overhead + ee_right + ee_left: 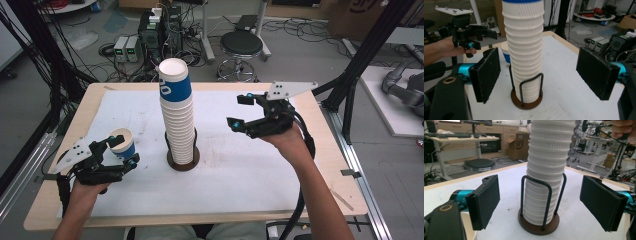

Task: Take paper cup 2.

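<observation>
A tall stack of white ribbed paper cups (177,117), its top cup banded in blue, stands in a black wire holder on a round brown base (183,161) at the middle of the table. A single blue-banded cup (122,141) stands upright at the left, close beside my left gripper's jaws. My left gripper (125,151) is open, and in the left gripper view the stack (544,177) is seen between its pads, well beyond them. My right gripper (239,111) hangs open in the air right of the stack (525,50), with nothing between its pads. The left gripper (480,37) and the single cup (505,51) also appear past the stack.
A white mat (250,165) covers the wooden table (330,165). A black stool (241,45), power boxes (127,47) and cables lie on the floor behind. Black frame posts (367,47) stand at both sides of the table.
</observation>
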`<state>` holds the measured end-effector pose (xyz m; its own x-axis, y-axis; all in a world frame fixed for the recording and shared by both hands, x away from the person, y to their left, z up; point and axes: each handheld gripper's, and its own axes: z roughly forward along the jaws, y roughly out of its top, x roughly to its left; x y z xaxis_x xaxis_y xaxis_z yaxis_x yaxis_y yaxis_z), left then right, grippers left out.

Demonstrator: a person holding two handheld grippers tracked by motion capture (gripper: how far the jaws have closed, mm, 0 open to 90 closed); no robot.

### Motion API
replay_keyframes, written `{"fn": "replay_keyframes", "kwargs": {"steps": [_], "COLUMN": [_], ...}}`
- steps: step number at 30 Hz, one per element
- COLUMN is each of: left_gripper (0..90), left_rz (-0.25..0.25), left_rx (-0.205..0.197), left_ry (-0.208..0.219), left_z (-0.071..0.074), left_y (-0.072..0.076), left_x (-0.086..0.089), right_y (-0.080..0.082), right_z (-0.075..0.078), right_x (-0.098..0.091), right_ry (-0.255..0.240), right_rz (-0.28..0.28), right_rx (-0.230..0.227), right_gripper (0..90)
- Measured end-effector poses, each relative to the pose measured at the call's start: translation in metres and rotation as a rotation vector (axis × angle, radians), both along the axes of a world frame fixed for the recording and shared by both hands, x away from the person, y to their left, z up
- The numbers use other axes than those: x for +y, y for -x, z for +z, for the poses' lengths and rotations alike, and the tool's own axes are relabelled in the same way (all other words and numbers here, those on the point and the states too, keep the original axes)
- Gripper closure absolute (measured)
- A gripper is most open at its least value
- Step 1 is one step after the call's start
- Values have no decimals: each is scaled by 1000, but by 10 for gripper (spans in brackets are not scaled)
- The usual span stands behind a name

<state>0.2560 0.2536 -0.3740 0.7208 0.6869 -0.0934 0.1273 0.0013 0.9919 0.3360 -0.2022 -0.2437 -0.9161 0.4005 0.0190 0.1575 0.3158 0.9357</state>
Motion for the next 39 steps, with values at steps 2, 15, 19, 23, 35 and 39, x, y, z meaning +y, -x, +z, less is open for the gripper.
{"fn": "replay_keyframes", "kwargs": {"steps": [2, 15, 19, 23, 35, 39], "left_gripper": [158, 157, 158, 159, 160, 160], "left_rz": [-2, -21, -17, -18, -44, -43], "left_rx": [1, 18, 25, 25, 19, 20], "left_ry": [3, 1, 2, 1, 3, 8], "left_z": [0, -1, -1, -2, -1, -2], "left_y": [0, -1, -2, -2, -2, -2], "left_x": [-1, -5, -4, -5, -8, -7], "right_y": [-3, -20, -25, -30, -48, -52], "right_z": [8, 47, 58, 67, 82, 84], "right_x": [7, 46, 57, 69, 107, 117], "right_ry": [10, 15, 19, 23, 68, 79], "right_rz": [14, 99, 121, 134, 148, 151], "right_rx": [1, -5, -12, -9, 10, 13], "right_gripper": [201, 201, 201, 201, 201, 201]}}
